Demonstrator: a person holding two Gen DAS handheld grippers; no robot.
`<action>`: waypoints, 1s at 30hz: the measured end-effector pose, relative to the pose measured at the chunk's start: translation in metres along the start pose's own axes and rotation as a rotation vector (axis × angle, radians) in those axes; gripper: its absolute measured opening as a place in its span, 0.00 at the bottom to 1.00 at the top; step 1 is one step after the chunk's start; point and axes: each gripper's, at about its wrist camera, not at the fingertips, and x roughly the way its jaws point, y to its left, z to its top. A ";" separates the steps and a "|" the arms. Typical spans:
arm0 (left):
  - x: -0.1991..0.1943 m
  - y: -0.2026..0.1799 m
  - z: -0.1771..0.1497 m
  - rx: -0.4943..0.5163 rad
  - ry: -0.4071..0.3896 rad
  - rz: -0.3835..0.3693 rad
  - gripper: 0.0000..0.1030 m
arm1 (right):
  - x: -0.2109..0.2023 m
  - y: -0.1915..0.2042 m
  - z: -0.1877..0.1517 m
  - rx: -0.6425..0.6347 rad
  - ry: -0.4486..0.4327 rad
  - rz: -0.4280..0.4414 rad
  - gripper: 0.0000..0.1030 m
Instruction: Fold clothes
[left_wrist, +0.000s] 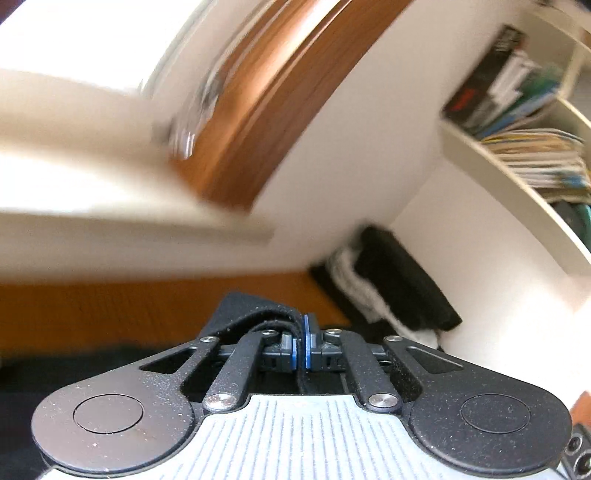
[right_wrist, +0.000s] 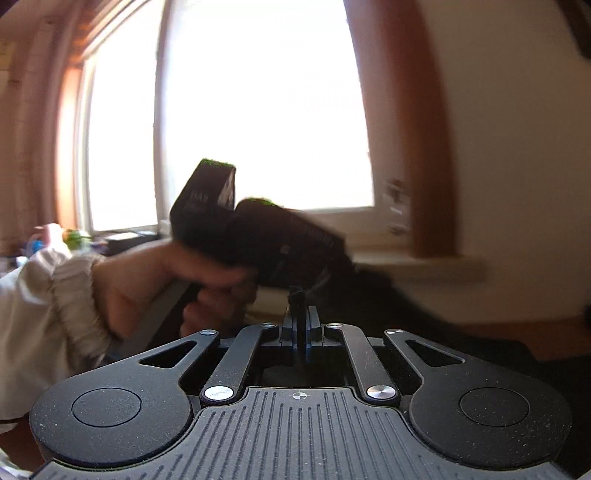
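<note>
Fingers of the left gripper (left_wrist: 302, 341) are pressed tight together, with blue pads (left_wrist: 306, 328) squeezing a bit of black cloth (left_wrist: 251, 314). This dark garment pokes up between the pads and folds over to the left side of them. More of it hangs as a dark shape low on the left of this view.

Behind it is an orange-brown wooden table (left_wrist: 110, 306). A pile of black and white clothes (left_wrist: 388, 280) lies at the far end by the white wall. A white bookshelf (left_wrist: 524, 122) full of books is up on the right. Everything here looks blurry and tilted.

Fingers of the right gripper (right_wrist: 302, 328) are closed too, and a small tuft of the black cloth sticks up between them. The cloth stretches away from there to the right, dark and blurry.

From the right wrist view, a hand (right_wrist: 177, 277) in a white sleeve (right_wrist: 40, 306) holds the other gripper's black handle. It is to the left, just past the right fingers. A bright window (right_wrist: 258, 110) with a brown wooden frame glows behind it.
</note>
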 end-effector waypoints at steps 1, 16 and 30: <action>-0.018 -0.007 0.009 0.045 -0.008 0.008 0.03 | 0.007 0.012 0.006 -0.007 -0.004 0.027 0.05; -0.304 0.053 0.059 0.149 -0.178 0.327 0.03 | 0.139 0.225 0.090 -0.119 -0.024 0.435 0.05; -0.366 0.232 -0.024 -0.062 -0.070 0.580 0.13 | 0.283 0.342 -0.003 -0.148 0.260 0.457 0.17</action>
